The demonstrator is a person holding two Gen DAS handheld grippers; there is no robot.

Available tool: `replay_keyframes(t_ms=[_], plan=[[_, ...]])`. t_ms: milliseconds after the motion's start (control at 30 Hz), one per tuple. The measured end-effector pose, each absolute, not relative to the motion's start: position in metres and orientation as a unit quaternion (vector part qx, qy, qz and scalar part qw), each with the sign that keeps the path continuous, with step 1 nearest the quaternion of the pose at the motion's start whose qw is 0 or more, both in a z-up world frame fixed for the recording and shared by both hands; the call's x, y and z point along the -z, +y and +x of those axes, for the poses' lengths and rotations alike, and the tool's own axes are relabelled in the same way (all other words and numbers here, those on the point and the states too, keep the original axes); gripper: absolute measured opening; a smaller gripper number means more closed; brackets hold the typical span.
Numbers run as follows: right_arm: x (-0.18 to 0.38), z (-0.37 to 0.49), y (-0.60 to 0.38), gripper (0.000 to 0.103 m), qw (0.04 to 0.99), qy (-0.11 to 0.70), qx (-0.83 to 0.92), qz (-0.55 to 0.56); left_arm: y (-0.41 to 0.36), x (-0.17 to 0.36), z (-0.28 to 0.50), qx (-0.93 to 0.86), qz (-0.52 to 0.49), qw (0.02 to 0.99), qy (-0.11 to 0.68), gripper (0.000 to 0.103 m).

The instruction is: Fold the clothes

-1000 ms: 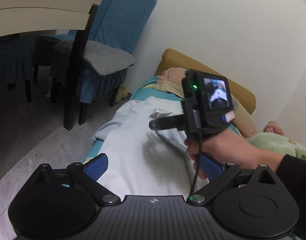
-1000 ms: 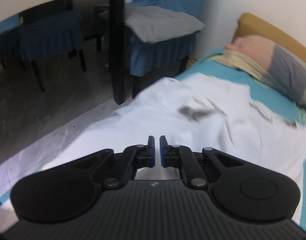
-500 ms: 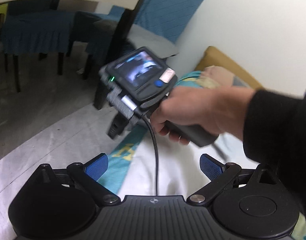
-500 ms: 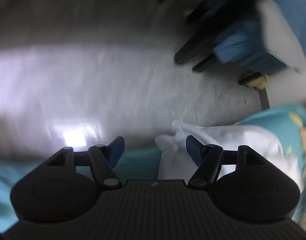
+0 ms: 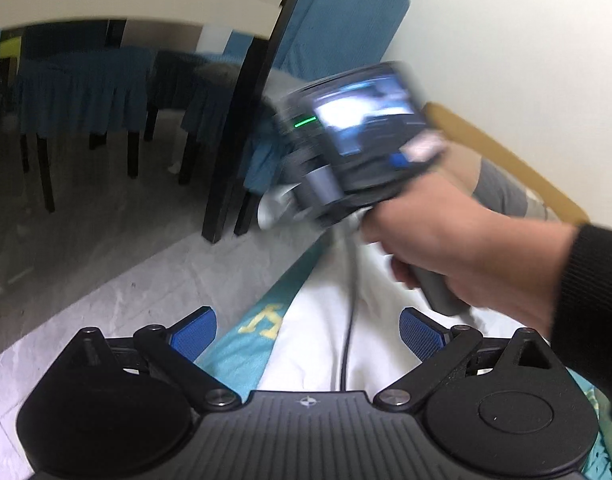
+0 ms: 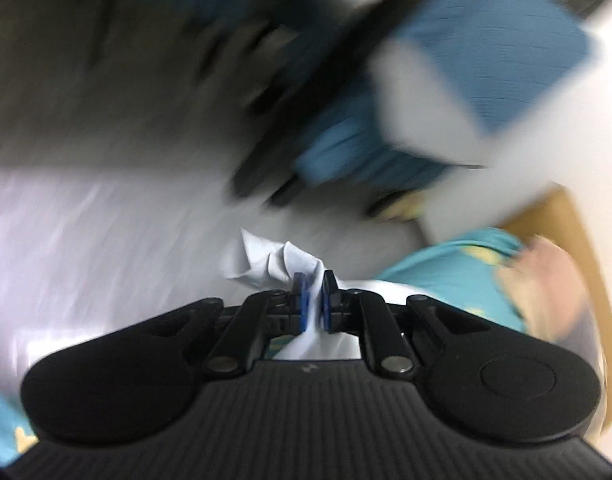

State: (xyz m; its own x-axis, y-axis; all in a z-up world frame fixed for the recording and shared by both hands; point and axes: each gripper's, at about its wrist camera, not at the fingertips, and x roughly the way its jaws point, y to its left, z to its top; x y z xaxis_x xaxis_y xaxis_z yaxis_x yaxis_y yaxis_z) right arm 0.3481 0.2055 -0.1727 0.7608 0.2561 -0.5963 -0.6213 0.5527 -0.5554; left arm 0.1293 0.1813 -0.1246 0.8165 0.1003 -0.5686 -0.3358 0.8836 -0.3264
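Since half a second ago, right claw (image 6: 313,294) now pinching the white shirt's (image 6: 266,260) corner — left claw (image 5: 306,332) spread, empty, shirt body stretching ahead beneath it.

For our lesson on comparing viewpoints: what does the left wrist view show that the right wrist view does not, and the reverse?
Only the left wrist view shows the open left tool, empty, and the person's right hand gripping its handle. Only the right wrist view shows the right tool shut on a bunched corner of the white garment. Both show the white garment, the teal bedsheet, the grey floor and blue-covered chairs.
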Motion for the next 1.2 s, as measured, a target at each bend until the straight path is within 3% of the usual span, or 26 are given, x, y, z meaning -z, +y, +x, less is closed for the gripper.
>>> replay_keyframes(t_ms=[233,467,633,667,733,800,833,1200], plan=[[0.093,0.337,0.047,0.01,0.982,0.087,-0.084,-0.148,0.166,0.125,0.126,-0.072,-0.234,0.921,0.304,0.1],[0.156,0.366,-0.108,0.01,0.977,0.193,0.095,-0.011,0.133,0.135,0.127,-0.013,-0.204,0.924,0.322,0.1],[0.185,0.37,-0.151,0.013,0.965,0.242,0.058,0.085,0.119,0.152,0.138,-0.018,-0.182,0.921,0.344,0.1],[0.184,0.372,-0.152,0.016,0.964,0.244,0.041,0.095,0.117,0.154,0.141,-0.02,-0.177,0.921,0.345,0.1],[0.184,0.378,-0.149,0.032,0.959,0.266,0.005,0.095,0.112,0.155,0.141,-0.019,-0.164,0.924,0.345,0.1],[0.177,0.36,-0.144,0.077,0.959,0.266,-0.017,0.096,0.107,0.155,0.141,-0.017,-0.152,0.926,0.344,0.1],[0.173,0.35,-0.141,0.085,0.959,0.265,-0.029,0.097,0.105,0.154,0.141,-0.015,-0.146,0.928,0.343,0.1],[0.1,0.185,-0.162,0.084,0.962,0.239,-0.062,0.113,0.086,0.118,0.109,0.003,-0.097,0.947,0.306,0.1]])
